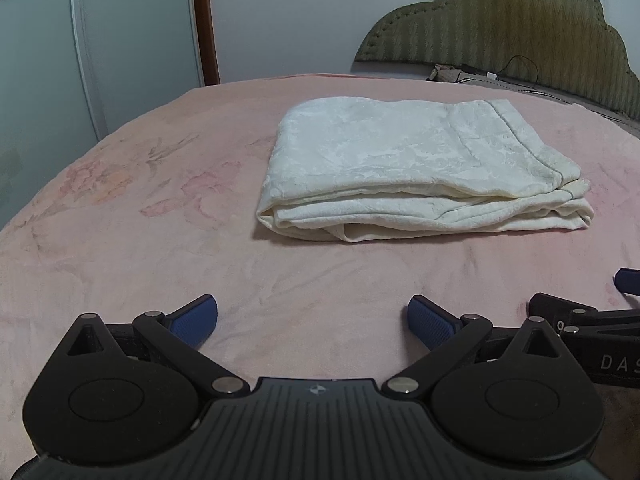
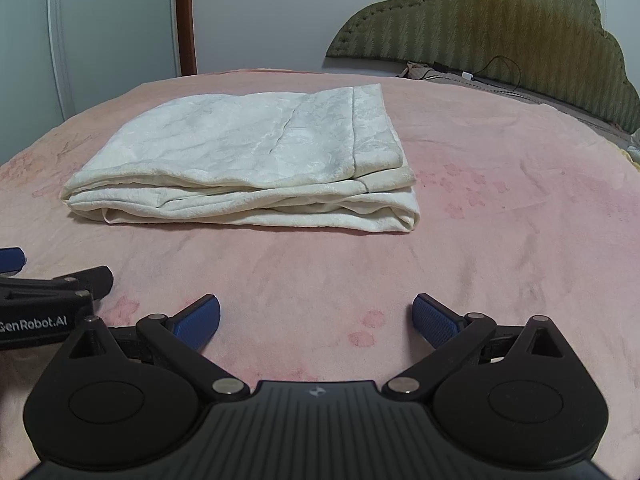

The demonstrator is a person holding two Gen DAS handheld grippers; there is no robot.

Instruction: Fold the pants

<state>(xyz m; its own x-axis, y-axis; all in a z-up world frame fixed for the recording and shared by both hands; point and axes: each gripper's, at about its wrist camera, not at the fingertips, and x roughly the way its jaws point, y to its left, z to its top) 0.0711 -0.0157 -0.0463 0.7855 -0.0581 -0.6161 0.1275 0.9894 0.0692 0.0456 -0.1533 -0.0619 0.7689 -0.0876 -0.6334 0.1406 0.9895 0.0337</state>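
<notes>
**Folded pants lie on the bed, both grippers spread and empty**

We see the cream-white, textured fabric pants (image 1: 420,176) folded into a flat, layered rectangle on the pink floral plush bedspread (image 1: 120,240). We take the pants as our landmark. Nearer the camera than the pants, and apart from them, our left gripper (image 1: 313,322) holds its blue-padded fingers spread wide with nothing between them. Our right gripper (image 2: 316,320) stands the same way: fingers wide apart, holding nothing, with bare bedspread between it and the pants.

From the left wrist view the pants sit to the right of centre, and the right gripper's black linkage and one blue pad intrude at the right edge, nearer than the pants. From the right wrist view the pants sit to the left of centre, and a broad hem band shows along their right end, plainer than in the other view. Here the left gripper's black body, lettered "GenRobot.AI", enters at the left edge.

Beyond the pants, to the right, rises the olive-green scalloped quilted headboard (image 2: 500,32), with a black cable (image 2: 500,66) at its foot. Beyond the pants, to the left, stands a brown wooden door frame (image 1: 205,20).
</notes>
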